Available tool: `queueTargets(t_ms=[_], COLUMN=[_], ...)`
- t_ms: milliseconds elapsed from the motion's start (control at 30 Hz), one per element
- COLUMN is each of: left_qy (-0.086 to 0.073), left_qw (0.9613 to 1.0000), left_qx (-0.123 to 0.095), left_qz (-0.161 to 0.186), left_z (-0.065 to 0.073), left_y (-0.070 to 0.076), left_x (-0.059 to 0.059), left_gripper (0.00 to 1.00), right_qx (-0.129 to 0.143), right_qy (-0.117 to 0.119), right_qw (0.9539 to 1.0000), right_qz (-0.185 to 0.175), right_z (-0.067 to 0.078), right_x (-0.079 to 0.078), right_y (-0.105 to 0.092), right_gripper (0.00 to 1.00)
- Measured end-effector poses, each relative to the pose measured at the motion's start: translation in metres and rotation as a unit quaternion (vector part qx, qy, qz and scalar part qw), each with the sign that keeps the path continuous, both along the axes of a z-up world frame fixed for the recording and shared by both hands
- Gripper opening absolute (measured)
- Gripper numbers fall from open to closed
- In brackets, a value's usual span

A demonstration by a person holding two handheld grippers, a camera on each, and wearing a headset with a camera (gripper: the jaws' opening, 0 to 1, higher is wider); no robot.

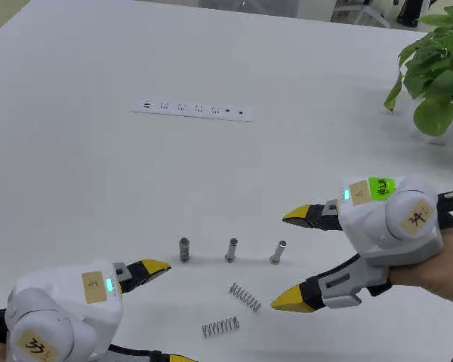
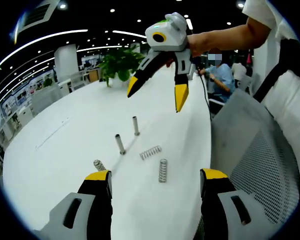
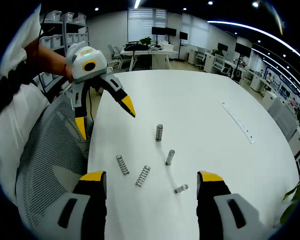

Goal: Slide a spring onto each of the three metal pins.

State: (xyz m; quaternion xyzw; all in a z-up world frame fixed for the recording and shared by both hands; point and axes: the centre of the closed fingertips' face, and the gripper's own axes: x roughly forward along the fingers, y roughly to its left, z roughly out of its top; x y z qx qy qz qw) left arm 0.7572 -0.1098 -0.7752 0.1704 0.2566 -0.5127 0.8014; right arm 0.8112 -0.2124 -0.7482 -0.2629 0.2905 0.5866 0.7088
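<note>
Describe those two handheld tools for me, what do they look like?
The right gripper and left gripper each have a rounded white plastic body, dark jaws with yellow tips, a tan handwritten sticker and a small green light. The right one also bears a bright green label. The person wears a white top.

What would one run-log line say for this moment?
pin with spring: one | bare pins: two | loose springs: two | left gripper: open | right gripper: open
</note>
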Motion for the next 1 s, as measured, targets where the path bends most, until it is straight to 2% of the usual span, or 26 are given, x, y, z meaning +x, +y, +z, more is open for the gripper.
queueTargets(t_ms=[167,400,700,1000], left_qy=[0.007,0.034,0.054,0.062], left_qw=[0.9996,0.996,0.99,0.9862], left_qx=[0.023,0.074,0.117,0.139], left_qz=[-0.014,-0.037,-0.057,-0.065], left_z=[-0.011,-0.04,-0.07,-0.086], left_y=[-0.007,-0.016,-0.023,-0.029], left_x=[0.003,0.001,-0.002,-0.001], left_gripper=[0.63,0.43,0.32,0.24], right_qx=[0.015,0.029,0.041,0.054], right_qy=[0.004,0.013,0.02,0.021], right_qw=[0.9997,0.9985,0.9975,0.9963], right_qz=[-0.021,-0.044,-0.055,-0.063], right_z=[-0.002,-0.008,-0.019,-0.026], right_x=[-0.005,-0.013,-0.026,-0.032], right_y=[-0.016,-0.036,-0.052,-0.06], right_gripper=[0.77,0.79,0.83,0.85])
